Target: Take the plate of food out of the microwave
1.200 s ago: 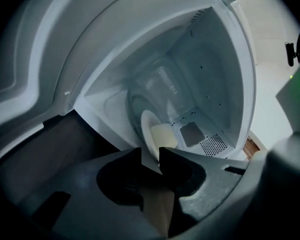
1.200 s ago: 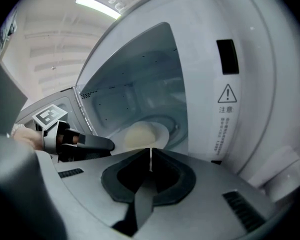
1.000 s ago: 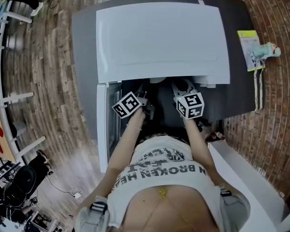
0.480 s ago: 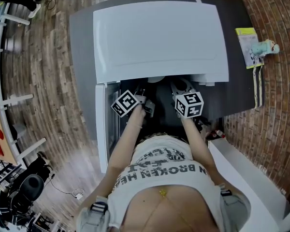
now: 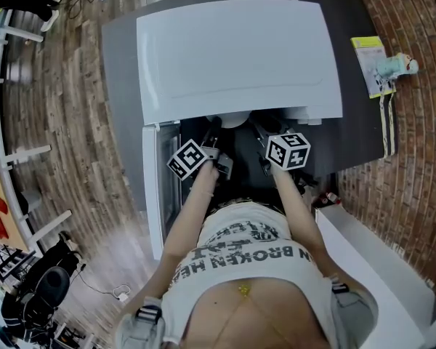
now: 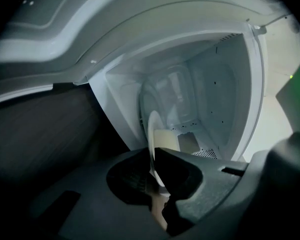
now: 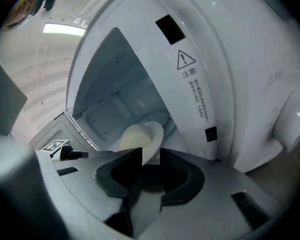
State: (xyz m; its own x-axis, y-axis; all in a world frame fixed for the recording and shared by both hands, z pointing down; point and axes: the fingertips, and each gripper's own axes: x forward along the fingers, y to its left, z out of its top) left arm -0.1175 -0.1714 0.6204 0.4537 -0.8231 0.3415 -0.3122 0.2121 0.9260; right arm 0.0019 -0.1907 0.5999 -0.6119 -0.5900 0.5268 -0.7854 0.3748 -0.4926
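Plate of food [image 6: 153, 129] reaches me rim-first. My left gripper [image 6: 151, 159] is clenched on its edge. My right gripper [image 7: 150, 154] has just been opening its jaws, the rim loose between them. Farther in, it lies inside the open microwave [image 5: 240, 57].

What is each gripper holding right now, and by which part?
The left gripper clamps the plate by its rim. The right gripper holds nothing: its jaws have just been opening, with the rim loose between them.
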